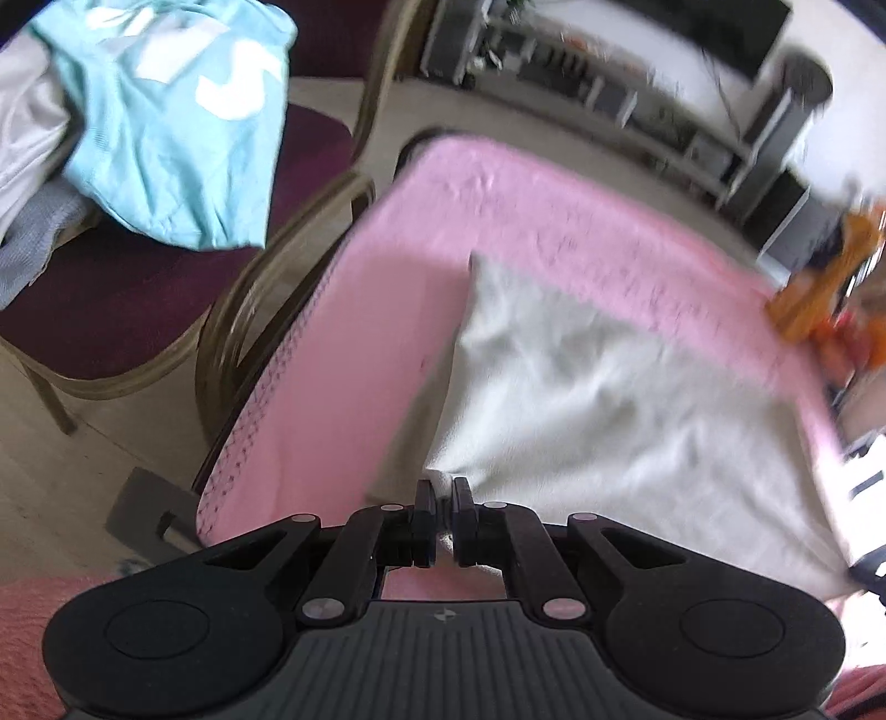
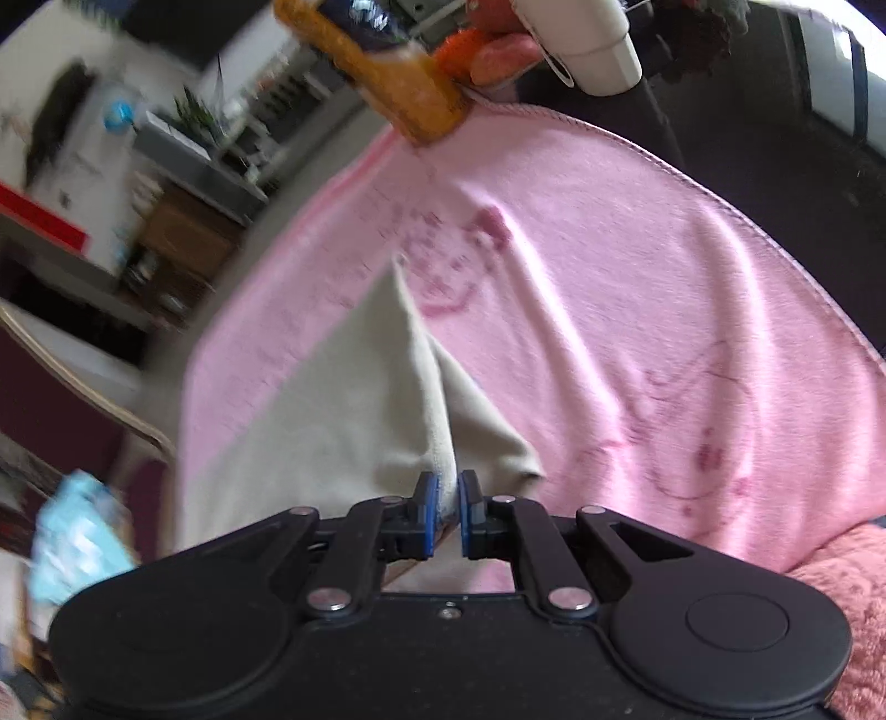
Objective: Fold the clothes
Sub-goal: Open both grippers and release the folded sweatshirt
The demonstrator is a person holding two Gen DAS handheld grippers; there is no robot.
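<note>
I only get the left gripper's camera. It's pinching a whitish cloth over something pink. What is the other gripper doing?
Observer: The right gripper is shut on another edge of the same whitish cloth.
Operator: Is the pink thing plain?
Observer: No, the pink blanket has a cartoon face drawn on it.
Operator: Anything at its far edge?
Observer: A white bottle beside the orange packet.

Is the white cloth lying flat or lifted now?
Lifted at its near edge: the left gripper and right gripper each pinch the white cloth, pulling it into taut ridges above the pink blanket.
</note>
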